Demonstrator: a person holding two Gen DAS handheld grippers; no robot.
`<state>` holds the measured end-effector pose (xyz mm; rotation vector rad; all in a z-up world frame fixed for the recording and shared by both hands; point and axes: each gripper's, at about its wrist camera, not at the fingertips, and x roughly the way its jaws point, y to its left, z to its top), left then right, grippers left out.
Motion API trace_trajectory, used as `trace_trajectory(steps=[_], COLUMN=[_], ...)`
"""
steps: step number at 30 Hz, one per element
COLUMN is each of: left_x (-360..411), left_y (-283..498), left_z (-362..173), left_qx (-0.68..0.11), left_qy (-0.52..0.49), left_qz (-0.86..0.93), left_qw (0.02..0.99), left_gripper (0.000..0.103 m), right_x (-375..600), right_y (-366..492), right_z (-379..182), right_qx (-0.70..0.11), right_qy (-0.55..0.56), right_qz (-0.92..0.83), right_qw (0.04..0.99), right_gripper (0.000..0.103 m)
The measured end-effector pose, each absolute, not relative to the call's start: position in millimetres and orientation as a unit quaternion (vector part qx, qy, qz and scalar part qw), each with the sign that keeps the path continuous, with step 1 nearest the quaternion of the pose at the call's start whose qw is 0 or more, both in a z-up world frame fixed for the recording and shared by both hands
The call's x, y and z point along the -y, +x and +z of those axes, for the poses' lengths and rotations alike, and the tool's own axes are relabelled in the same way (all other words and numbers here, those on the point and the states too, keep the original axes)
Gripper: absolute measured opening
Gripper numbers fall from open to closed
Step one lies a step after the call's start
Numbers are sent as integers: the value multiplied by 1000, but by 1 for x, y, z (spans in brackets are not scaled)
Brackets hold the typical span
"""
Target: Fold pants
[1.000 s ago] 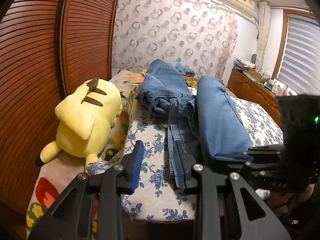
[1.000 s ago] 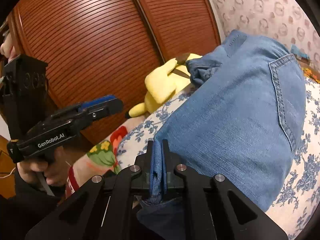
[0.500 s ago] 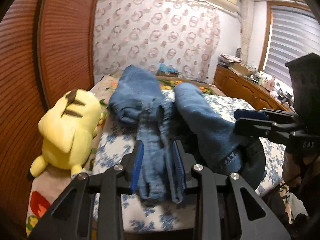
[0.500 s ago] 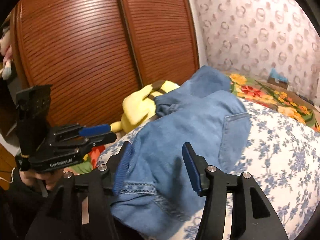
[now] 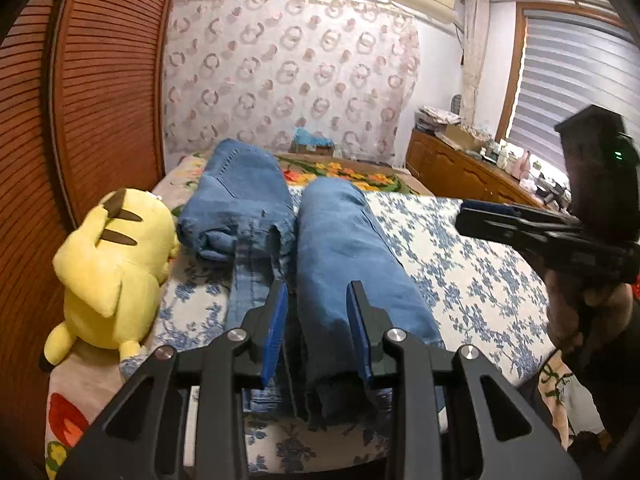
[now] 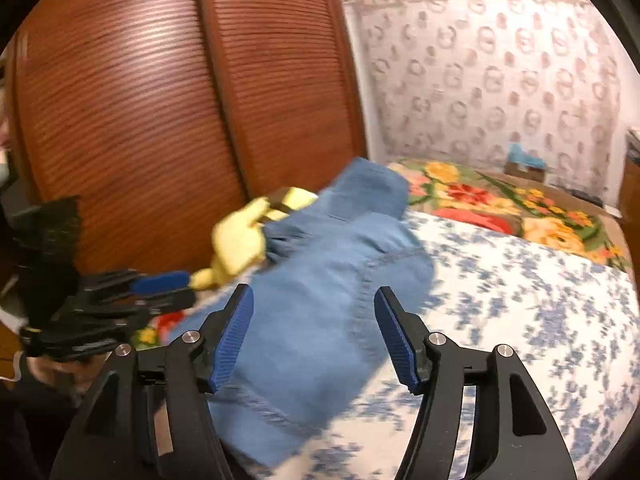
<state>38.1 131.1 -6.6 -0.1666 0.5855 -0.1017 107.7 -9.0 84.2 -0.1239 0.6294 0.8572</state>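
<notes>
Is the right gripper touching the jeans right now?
Apart. The right wrist view shows the right gripper with jaws just opened wide, its blue pads standing clear of the jeans lying on the bed below.

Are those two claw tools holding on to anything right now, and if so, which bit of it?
Nothing is held. The right gripper has just been opening and stands above the jeans; the left gripper has jeans fabric between its fingers, pads not pressing.
</notes>
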Motion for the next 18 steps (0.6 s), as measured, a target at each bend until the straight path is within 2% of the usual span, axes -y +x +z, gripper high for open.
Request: trace_trajectory(steps=[5,9,10,12,18], left_x=[-114,-115,-115,-115,-133], left_y=[60,61,57,49,17], left_z=[-38,-50,-50,-46,-29], left_qx=[-344,-352,-346,-332,-293], left_qy=[-82,-95,-97,-90,-92], left_qz=[-71,-71,-80,-88,-69], left_qw=[933,929,930,935,949], left_gripper=[29,28,14,4,2], right_x=[11,12,12,8,-8], right_y=[137,154,156,157,161], right_z=[62,51,49,46,51], right_qx=[-326,-349,-351,-352,-346], right_qy=[-69,-57,-56,-60,-69], right_qz=[375,364,364,366,377], right_qw=[865,862,861,859,856], right_gripper=[66,66,66,66,66])
